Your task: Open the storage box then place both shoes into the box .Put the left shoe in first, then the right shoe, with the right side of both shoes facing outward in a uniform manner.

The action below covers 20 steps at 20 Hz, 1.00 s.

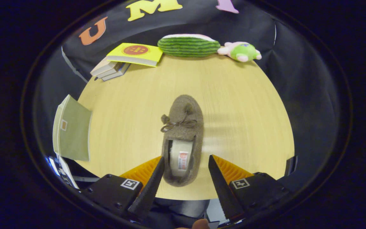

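Our hand-held gripper (185, 165) is spread wide, straddling the shoe's (183, 136) heel on the desk (240, 105), toe toward twelve o'clock; we judge the soft heel could buckle; an off-centre pinch might twist it.

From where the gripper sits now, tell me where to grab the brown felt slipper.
Pinch the heel end of the brown felt slipper, across its soft collar walls. It lies lengthwise, heel already between the open gripper fingers, toe pointing away, so coming straight down from above looks best.
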### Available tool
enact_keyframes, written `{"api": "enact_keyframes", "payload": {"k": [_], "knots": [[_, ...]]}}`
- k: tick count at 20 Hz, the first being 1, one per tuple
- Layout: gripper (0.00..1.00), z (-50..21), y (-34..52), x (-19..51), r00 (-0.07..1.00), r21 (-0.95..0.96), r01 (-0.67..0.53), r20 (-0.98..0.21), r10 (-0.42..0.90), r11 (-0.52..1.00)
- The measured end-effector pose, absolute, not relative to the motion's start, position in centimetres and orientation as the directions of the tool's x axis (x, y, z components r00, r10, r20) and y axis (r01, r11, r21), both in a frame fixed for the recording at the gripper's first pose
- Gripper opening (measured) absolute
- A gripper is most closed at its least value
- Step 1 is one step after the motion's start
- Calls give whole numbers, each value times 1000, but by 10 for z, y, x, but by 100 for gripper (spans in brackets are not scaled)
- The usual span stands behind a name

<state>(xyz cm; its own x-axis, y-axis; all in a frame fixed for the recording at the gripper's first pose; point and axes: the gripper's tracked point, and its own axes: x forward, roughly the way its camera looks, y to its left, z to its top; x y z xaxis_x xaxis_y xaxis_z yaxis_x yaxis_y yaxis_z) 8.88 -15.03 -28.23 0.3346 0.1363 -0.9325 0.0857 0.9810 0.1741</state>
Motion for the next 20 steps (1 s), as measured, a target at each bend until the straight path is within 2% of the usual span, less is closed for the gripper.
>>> {"api": "enact_keyframes", "payload": {"k": [4, 7, 9, 11, 13, 14, 15, 20], "knots": [[89, -316, -155, 105, 288, 194, 100, -945, 158, 976], [84, -328, -154, 110, 273, 216, 104, -945, 181, 971], [71, -329, -148, 110, 269, 252, 100, -938, 218, 962], [46, -331, -151, 110, 268, 227, 108, -944, 191, 968], [25, -331, -154, 110, 273, 212, 118, -946, 174, 970], [21, -331, -156, 110, 273, 212, 139, -947, 168, 967], [8, -331, -155, 111, 275, 229, 161, -944, 179, 960], [6, -304, -126, 108, 299, 380, 322, -910, 288, 867]]}}
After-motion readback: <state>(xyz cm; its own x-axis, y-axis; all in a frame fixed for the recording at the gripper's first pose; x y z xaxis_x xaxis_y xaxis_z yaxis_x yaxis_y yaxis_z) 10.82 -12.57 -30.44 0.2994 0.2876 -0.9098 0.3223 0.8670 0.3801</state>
